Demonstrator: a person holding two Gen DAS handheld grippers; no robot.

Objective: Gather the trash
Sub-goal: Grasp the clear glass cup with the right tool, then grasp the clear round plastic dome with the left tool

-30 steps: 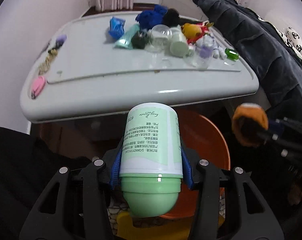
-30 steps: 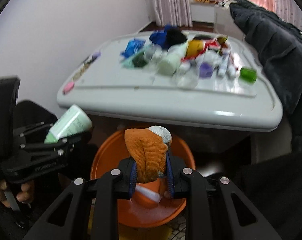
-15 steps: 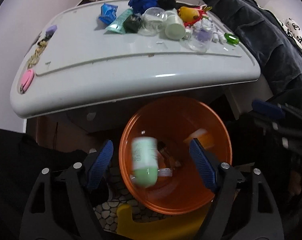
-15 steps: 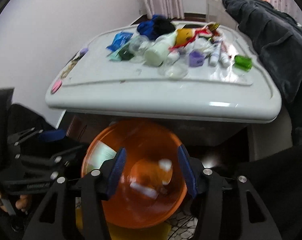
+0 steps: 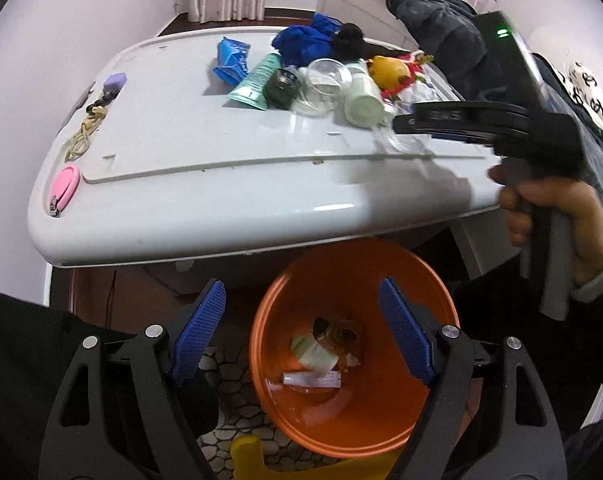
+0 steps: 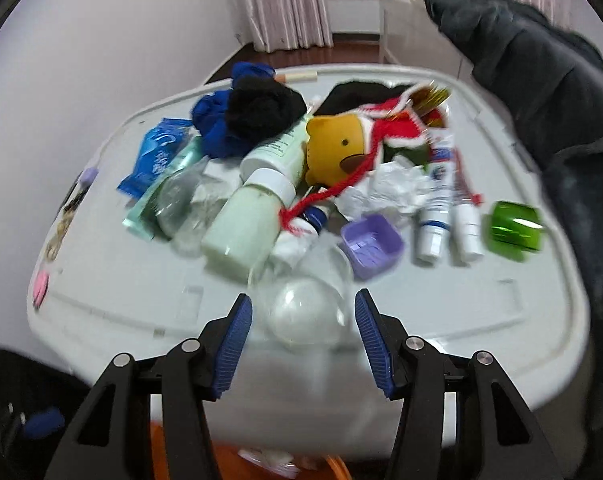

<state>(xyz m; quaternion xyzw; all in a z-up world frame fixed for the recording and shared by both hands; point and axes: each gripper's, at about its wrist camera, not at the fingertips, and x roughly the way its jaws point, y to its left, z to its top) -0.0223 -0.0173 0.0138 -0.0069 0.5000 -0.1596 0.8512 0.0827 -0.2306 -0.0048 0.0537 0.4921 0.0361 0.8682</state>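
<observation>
My left gripper [image 5: 300, 285] stands open and empty above the orange bin [image 5: 433, 320]. In the bin lie a pale green bottle [image 5: 313, 354], a small tube [image 5: 311, 380] and an orange sock [image 5: 337, 334]. My right gripper [image 6: 302, 298] is open over the near edge of the grey table [image 6: 441, 312]. A clear plastic dome [image 6: 305, 316] sits just ahead, between its fingertips, with the pads apart from it. Behind it is the trash pile: a pale green bottle [image 6: 241, 232], a purple cup [image 6: 371, 246], white tubes [image 6: 433, 224], crumpled tissue [image 6: 393, 188] and a blue packet [image 6: 157, 156].
A yellow plush toy [image 6: 333, 148], blue and black socks [image 6: 261, 108] and a green cap [image 6: 513, 230] lie in the pile. A pink nail clipper [image 5: 63, 186] and a cord [image 5: 85, 136] sit at the table's left. A dark coat [image 6: 541, 80] hangs on the right.
The left gripper opened and its green bottle fell into the bin. The right gripper opened, dropped the orange sock into the bin, then swung up over the table's edge.
</observation>
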